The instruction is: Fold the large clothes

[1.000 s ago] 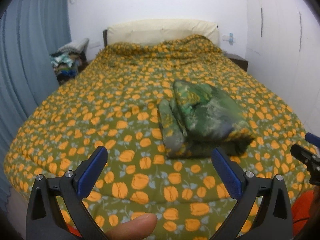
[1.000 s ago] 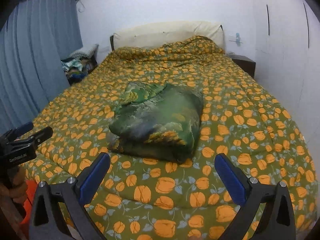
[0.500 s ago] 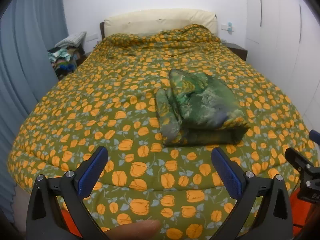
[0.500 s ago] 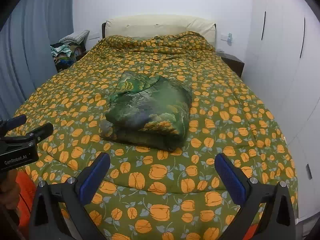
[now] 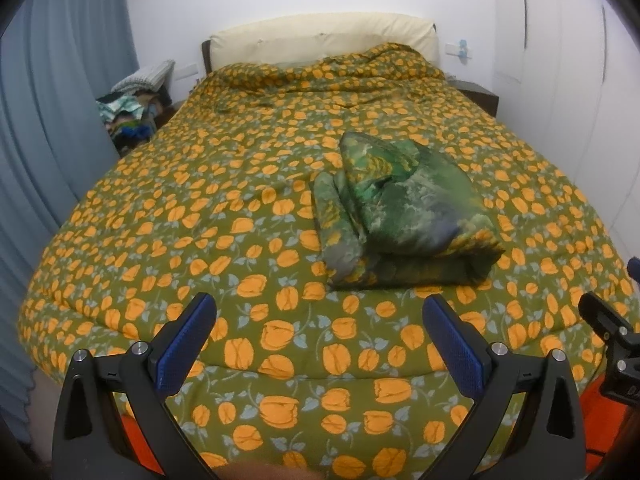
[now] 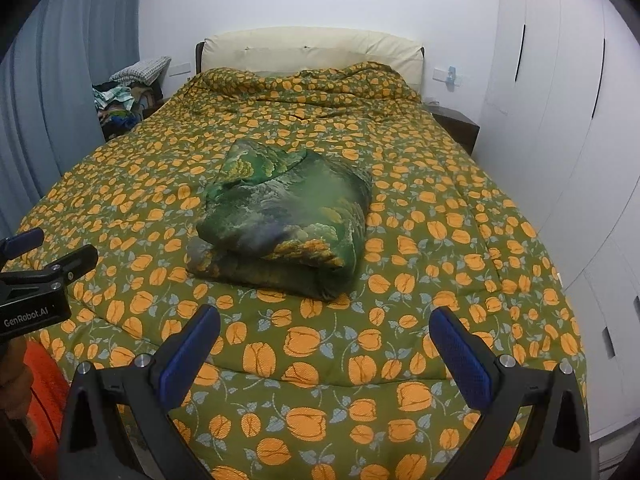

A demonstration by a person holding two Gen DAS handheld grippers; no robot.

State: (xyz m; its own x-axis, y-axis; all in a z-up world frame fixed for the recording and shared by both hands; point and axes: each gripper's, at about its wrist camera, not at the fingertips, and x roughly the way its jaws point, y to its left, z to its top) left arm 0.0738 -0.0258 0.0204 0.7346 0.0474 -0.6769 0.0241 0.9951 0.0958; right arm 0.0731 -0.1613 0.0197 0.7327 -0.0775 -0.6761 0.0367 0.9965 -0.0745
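Note:
A green patterned garment [image 5: 404,216] lies folded into a thick bundle on the bed [image 5: 200,216], right of centre in the left wrist view. In the right wrist view the same folded garment [image 6: 288,224] sits mid-bed. My left gripper [image 5: 318,332] is open, hanging over the bed's foot, well short of the bundle, with nothing between its blue pads. My right gripper [image 6: 324,336] is open too, also back at the foot end and empty. Each gripper shows at the edge of the other's view.
The bed carries an olive quilt with orange flowers [image 6: 440,240] and a cream headboard [image 6: 312,48]. Grey curtains [image 5: 48,120] hang on the left, a pile of clothes [image 5: 128,116] lies beside the bed, and white wardrobe doors [image 6: 560,120] line the right. Orange fabric [image 6: 44,392] shows low down.
Both grippers have drawn back and risen from the bed, so more of the quilt's foot end shows. The folded garment has not moved. The thumb has almost left the left view.

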